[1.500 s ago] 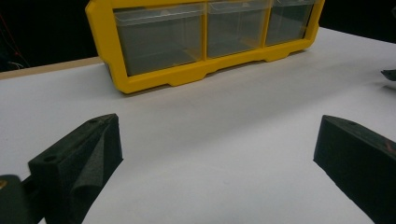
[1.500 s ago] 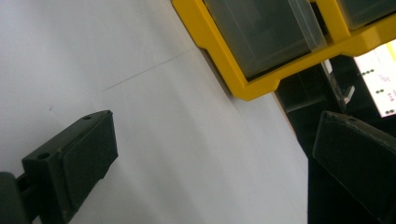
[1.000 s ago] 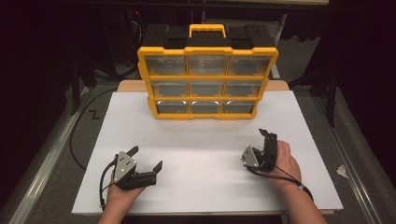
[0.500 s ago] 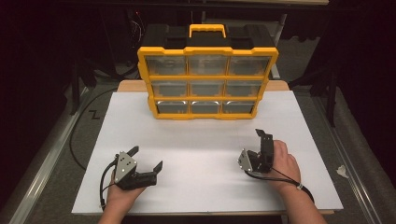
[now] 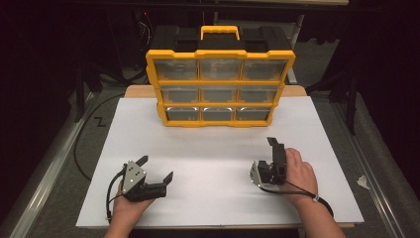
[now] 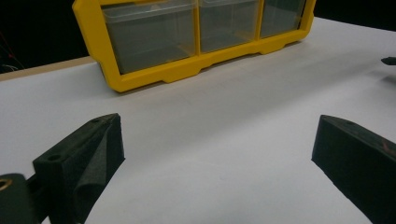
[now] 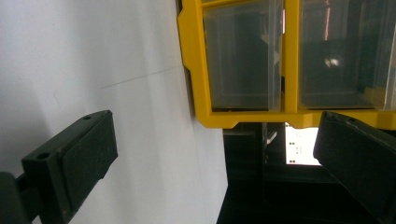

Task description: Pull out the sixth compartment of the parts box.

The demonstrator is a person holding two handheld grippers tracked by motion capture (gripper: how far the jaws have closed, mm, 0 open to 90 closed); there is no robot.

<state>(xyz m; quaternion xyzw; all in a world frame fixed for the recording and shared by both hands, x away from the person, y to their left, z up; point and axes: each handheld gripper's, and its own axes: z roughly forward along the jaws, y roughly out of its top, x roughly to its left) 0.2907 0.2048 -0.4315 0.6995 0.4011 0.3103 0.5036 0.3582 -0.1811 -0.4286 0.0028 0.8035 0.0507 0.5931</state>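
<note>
A table [image 5: 327, 148] with a white top carries a yellow organizer [image 5: 220, 87] of clear drawers, standing upright at its far edge, well beyond the fingers [image 5: 168, 177] of the left gripper [image 5: 155, 168] and the right gripper [image 5: 275, 150]. Bare white surface stretches ahead of and between both sets of fingertips. A strip of tan wood [image 5: 136, 91] shows behind the organizer.

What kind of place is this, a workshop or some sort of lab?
Probably a lab set up for recording handwork. A white table stands among dark surroundings, bearing a yellow drawer organizer. A person holds the left tool and the right tool, both trailing cables.
</note>
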